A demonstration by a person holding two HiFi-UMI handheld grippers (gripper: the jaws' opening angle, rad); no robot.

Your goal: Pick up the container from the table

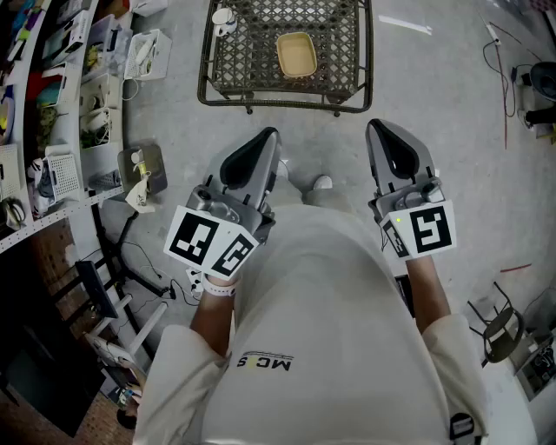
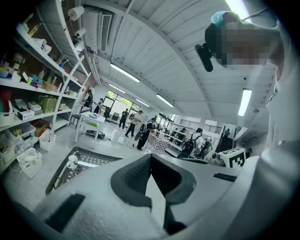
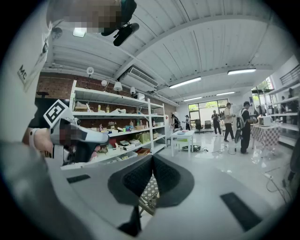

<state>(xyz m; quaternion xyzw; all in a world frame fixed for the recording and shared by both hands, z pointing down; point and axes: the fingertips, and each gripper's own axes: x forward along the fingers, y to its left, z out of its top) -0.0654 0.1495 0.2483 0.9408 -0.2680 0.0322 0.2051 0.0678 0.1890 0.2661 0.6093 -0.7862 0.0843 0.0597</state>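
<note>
A shallow tan container (image 1: 298,54) lies on the black metal lattice table (image 1: 347,78) ahead of me, with a white mug (image 1: 223,19) at the table's far left corner. My left gripper (image 1: 263,139) and right gripper (image 1: 380,130) are held side by side in front of my body, well short of the table. Both are shut with nothing between the jaws. In the left gripper view the left gripper (image 2: 151,157) has its tips meeting, with the mug (image 2: 72,161) and the table (image 2: 89,159) beyond. In the right gripper view the right gripper (image 3: 153,157) is likewise shut. The container is hidden in both gripper views.
Shelves (image 1: 52,104) crowded with boxes and bins run along the left, with cables and small gear on the floor (image 1: 139,169) beside them. A chair (image 1: 499,326) stands at lower right. Several people (image 2: 140,131) and a white table (image 3: 183,138) are far off across the room.
</note>
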